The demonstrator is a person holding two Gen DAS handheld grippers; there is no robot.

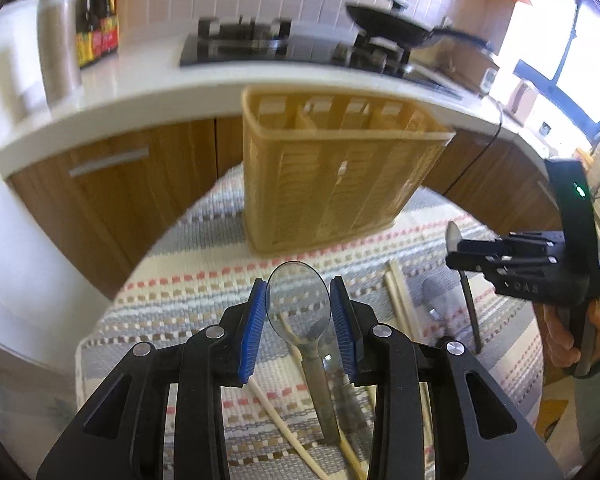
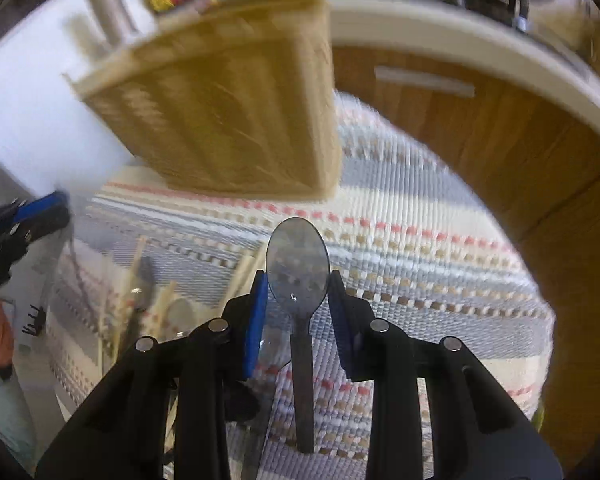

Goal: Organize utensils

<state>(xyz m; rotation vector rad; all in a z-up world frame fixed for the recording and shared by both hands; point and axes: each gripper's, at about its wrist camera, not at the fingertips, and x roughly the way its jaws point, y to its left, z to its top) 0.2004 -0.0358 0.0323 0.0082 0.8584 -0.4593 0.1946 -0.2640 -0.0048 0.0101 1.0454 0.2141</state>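
two spoons lifted before the caddy

the left hand-held gripper (image 1: 299, 312) is pinching a clear spoon (image 1: 299, 300) by its bowl; the right hand-held gripper (image 2: 298, 300) is pinching a grey spoon (image 2: 297, 264) likewise. the yellow utensil caddy (image 1: 332, 168) is standing near the far edge of the striped cloth (image 1: 204, 280), open cloth between. chopsticks (image 1: 400, 300) are lying beside. wooden cabinets (image 1: 120, 184) are lining the room behind.

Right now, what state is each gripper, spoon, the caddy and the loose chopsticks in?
left gripper: shut on a spoon
left spoon: held by its bowl, lifted
right gripper: shut on a spoon
right spoon: held by its bowl, lifted
caddy: upright on the mat, visible slots look empty
chopsticks: lying loose on the mat
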